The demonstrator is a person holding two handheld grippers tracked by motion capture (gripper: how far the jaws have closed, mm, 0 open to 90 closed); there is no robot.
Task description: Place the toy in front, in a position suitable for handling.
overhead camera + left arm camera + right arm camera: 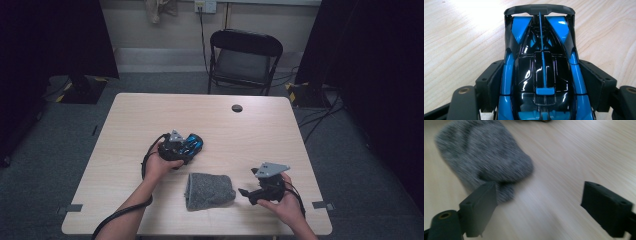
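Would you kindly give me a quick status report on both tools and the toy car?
Left tool shut on toy car. Right tool open, empty, beside grey pouch. Nothing in the way.

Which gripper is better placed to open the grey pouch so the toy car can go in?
Right. The right gripper has open, empty jaws aimed at the grey pouch close beside it. The left gripper is already clamped on the blue toy car, so it is probably busy carrying.
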